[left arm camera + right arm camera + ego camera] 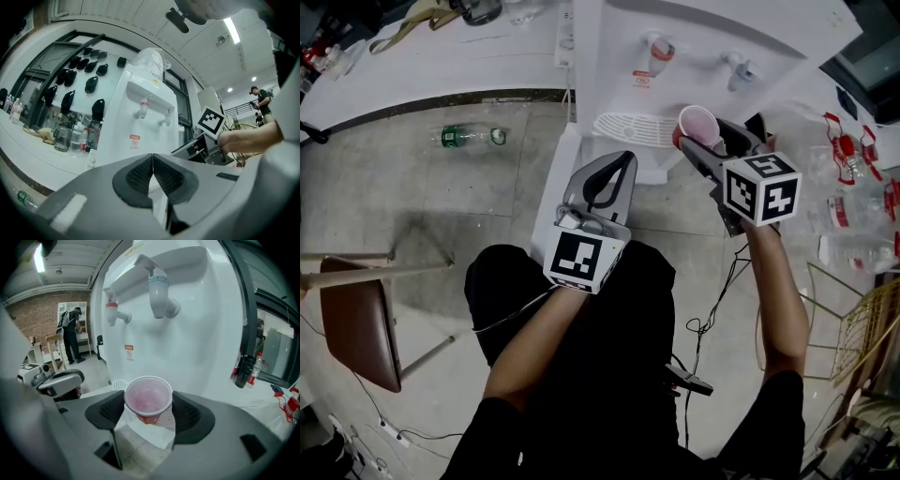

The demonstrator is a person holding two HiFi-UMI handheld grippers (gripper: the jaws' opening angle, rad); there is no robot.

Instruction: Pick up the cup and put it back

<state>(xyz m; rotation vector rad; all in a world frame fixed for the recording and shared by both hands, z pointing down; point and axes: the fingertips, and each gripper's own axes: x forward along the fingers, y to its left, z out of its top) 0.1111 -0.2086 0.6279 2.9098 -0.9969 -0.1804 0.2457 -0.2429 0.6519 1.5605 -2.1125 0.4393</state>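
Note:
A pink-tinted plastic cup (148,401) with a red base is held upright and empty between the pads of my right gripper (148,414), in front of the white water dispenser (197,333) and below its blue tap (158,295). In the head view the cup (698,125) hangs just right of the dispenser's drip grille (630,128), off the tray. My left gripper (614,176) is shut with nothing in it, held low in front of the dispenser; its pads (153,176) meet.
The red tap (112,313) is left of the blue one. A green bottle (473,136) lies on the floor, a brown chair (358,323) stands at the left. Clear packaging (853,202) and a gold wire rack (862,328) are at the right. A person (71,333) stands far off.

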